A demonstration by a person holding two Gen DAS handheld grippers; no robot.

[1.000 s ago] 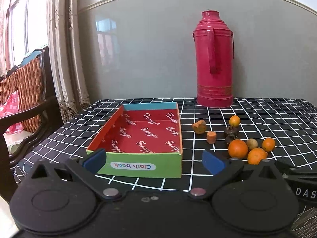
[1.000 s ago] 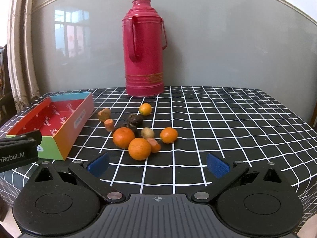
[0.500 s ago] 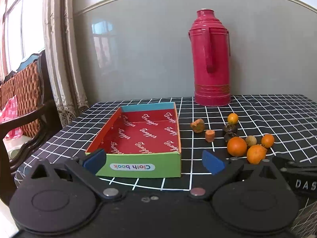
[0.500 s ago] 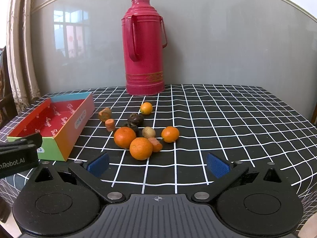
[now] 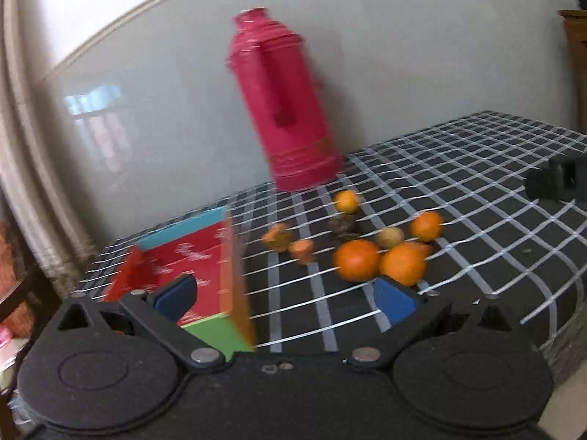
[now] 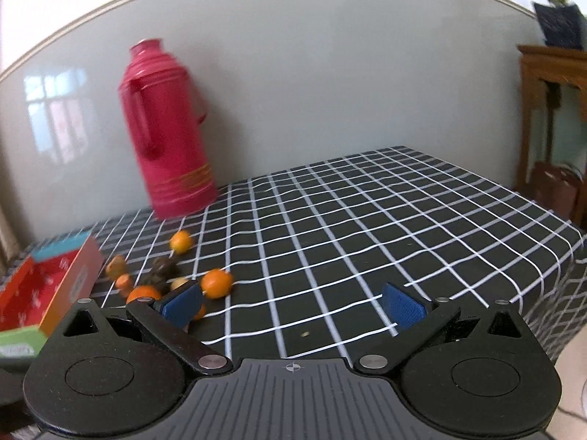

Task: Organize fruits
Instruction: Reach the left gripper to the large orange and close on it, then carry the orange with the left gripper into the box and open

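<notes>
The fruits (image 5: 378,253) lie loose in a cluster on the checked tablecloth (image 5: 477,198), in front of the red thermos (image 5: 286,110) and to its right. Two large oranges (image 5: 357,260) sit at the near edge of the cluster; smaller orange, tan and dark pieces lie between them and the thermos. The open box (image 5: 176,256), red inside with a green front wall, stands in front of the thermos and to its left, near the cluster but apart from it. Both views are tilted and motion-blurred. The left gripper (image 5: 284,297) has its jaws spread wide, holding nothing. The right gripper (image 6: 293,302) likewise has its jaws apart and empty, to the right of the cluster.
</notes>
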